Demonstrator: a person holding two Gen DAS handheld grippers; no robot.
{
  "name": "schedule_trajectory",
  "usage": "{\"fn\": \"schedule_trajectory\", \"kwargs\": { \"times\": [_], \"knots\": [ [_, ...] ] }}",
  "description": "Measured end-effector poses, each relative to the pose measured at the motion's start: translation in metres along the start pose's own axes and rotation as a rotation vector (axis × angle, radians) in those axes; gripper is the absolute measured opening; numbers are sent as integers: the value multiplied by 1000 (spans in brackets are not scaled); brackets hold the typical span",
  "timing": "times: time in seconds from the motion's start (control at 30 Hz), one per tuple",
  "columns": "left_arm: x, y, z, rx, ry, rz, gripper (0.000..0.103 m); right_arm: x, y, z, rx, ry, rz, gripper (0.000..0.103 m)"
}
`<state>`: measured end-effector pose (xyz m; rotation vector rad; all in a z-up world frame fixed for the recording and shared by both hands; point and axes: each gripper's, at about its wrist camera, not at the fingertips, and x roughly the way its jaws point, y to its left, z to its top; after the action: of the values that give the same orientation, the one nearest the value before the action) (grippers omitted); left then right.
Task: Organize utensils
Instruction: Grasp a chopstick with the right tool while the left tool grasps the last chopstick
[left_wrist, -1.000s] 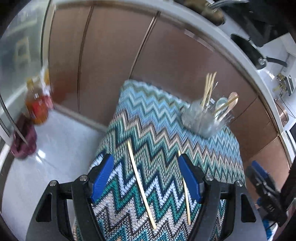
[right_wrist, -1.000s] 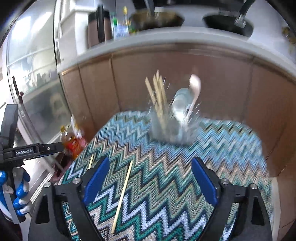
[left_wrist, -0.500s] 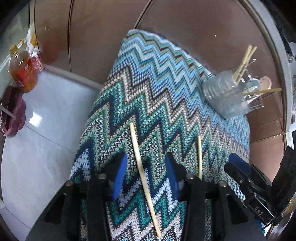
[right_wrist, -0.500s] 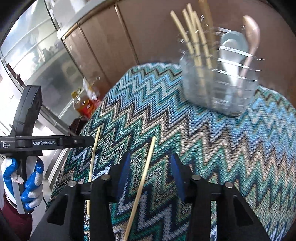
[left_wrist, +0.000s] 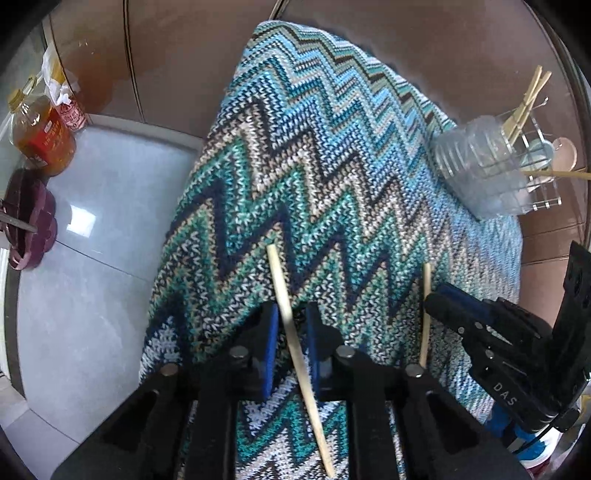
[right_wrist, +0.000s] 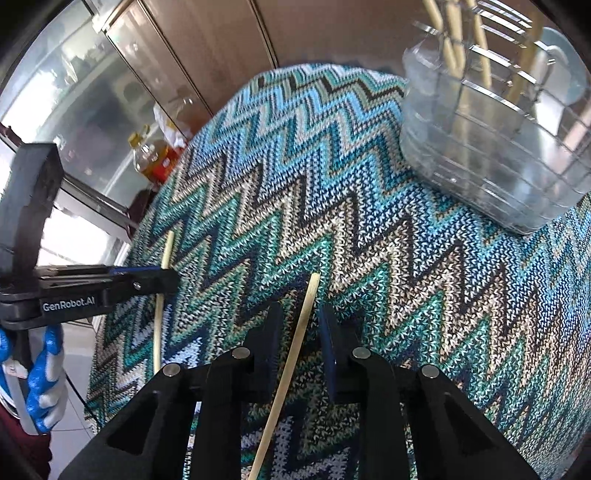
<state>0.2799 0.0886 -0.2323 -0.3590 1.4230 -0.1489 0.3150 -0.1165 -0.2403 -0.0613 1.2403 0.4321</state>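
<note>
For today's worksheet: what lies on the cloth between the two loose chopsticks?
Only bare zigzag cloth between left chopstick and right chopstick, in the left wrist view.

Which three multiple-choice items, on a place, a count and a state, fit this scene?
1. Where does the clear holder stand? A floor; B zigzag cloth; C in a gripper.
2. How many loose chopsticks lie on the cloth? A one; B four; C two.
3. The chopstick at the left gripper is: A flat between its fingers; B lifted; C in the holder.
Key: B, its base rests on the cloth; C, two lie apart; A, it lies flat, the fingers having just been closing around it.
</note>
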Motion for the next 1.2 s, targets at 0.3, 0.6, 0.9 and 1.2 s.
{"fn": "schedule_trajectory", "kwargs": {
  "times": [0.3,0.6,0.9,1.2],
  "knots": [
    [3,-10,0,40,4,62,9,24,13,12,-44,32,-52,14],
    [3,-12,-1,32,-10,85,8,21,12,7,-22,-3,-40,5],
    [-15,-10,-12,10,-62,87,8,-31,7,-20,-34,-114,3,5],
    [-65,-24,-41,62,-216,79,7,-90,17,-55,-78,-292,11,5]
  ]
}}
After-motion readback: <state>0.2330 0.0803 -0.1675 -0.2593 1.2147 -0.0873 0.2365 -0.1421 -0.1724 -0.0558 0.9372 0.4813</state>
